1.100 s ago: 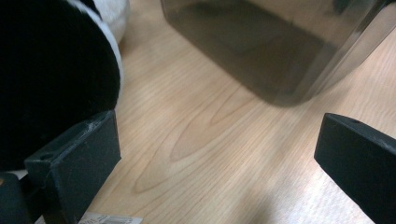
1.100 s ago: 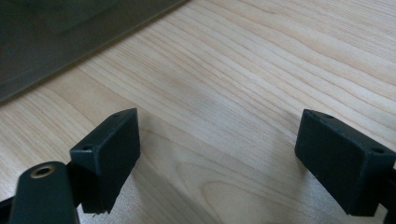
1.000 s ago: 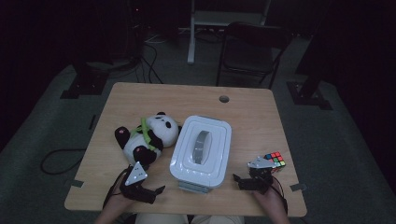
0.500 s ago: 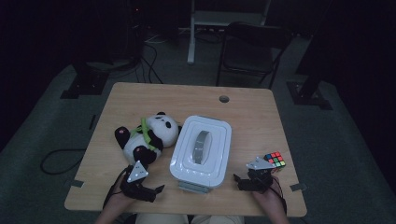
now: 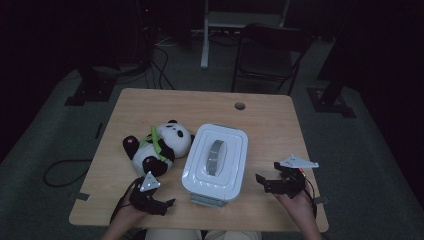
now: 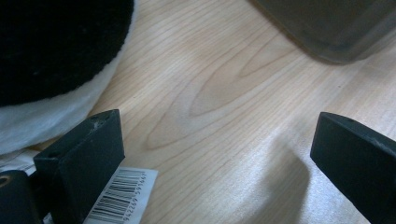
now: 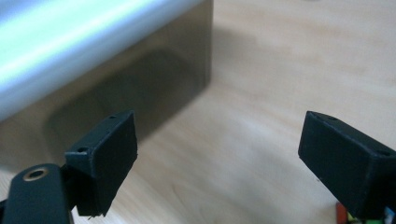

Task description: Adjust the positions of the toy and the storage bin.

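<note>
**Both grippers open beside the lidded box**

The left gripper (image 5: 167,202) rests near the table's (image 5: 150,105) 7 o'clock edge, jaws spread wide over bare wood, with the plush panda (image 5: 160,147) at its 12 o'clock. The right gripper (image 5: 260,181) sits at the table's 5 o'clock, jaws likewise apart and holding nothing. The white lidded box (image 5: 216,160) lies between them, at the right gripper's 9 o'clock.
</note>
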`<state>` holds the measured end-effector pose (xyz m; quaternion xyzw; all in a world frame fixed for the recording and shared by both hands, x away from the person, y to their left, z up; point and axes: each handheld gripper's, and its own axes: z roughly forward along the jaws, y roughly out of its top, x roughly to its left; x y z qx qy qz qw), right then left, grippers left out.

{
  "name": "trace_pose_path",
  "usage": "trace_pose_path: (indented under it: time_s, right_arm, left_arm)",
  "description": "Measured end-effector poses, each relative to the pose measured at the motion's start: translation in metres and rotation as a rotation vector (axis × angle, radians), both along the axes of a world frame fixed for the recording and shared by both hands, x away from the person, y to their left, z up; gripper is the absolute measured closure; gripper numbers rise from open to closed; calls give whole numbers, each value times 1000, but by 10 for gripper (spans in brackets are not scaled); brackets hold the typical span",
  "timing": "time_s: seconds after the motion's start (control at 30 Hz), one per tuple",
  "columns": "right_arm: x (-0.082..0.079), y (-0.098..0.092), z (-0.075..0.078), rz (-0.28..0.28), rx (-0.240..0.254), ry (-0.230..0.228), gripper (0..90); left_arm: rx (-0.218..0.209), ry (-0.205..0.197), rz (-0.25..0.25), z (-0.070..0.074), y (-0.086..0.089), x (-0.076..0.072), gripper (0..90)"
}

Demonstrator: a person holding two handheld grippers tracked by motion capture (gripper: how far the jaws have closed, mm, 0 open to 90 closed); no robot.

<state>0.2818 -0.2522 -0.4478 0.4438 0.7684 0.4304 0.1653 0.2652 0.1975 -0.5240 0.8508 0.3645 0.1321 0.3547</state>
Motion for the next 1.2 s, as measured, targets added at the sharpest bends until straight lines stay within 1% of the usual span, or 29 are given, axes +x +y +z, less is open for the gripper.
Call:
trace_pose_path:
  time_s: [0.13,0.2,0.23,0.33,0.37,0.5,0.57,0.63,0.67,0.7,0.73,0.8,0.93,1.2]
  right_arm:
    - [-2,8,23,29,36,-53,116]
    - [-3,15,32,60,50,-68,115]
    - [-4,19,36,71,56,-84,116]
    - [-5,35,43,130,69,-94,116]
    - [-5,40,45,152,76,-90,116]
    - [-5,65,47,218,87,-88,116]
    - [-4,79,46,260,88,-71,116]
    - [-3,91,45,275,86,-73,116]
    - [-3,91,45,275,86,-73,116]
    - [-3,97,45,293,88,-70,116]
    - [-3,104,45,302,86,-74,116]
    - [-1,112,46,318,85,-72,116]
    - [1,122,48,324,65,-80,120]
    - [5,131,51,349,54,-65,141]
  left_arm:
    - [12,-5,9,0,-1,0,34]
    - [17,-8,16,0,-2,-1,34]
    - [20,-9,16,0,-2,-1,34]
    - [25,-10,17,0,-2,-1,34]
    - [26,-10,16,0,-2,-1,34]
    - [25,-9,16,0,-2,-1,34]
    - [23,-9,16,0,-2,-1,34]
    - [21,-8,15,0,-2,-1,34]
    - [21,-8,15,0,-2,-1,34]
    - [22,-8,16,0,-2,-1,34]
    - [25,-9,16,0,-2,-1,34]
    - [31,-13,17,0,-3,-1,34]
    - [25,-10,17,0,-2,-1,34]
    - [26,-10,18,0,-2,-1,34]
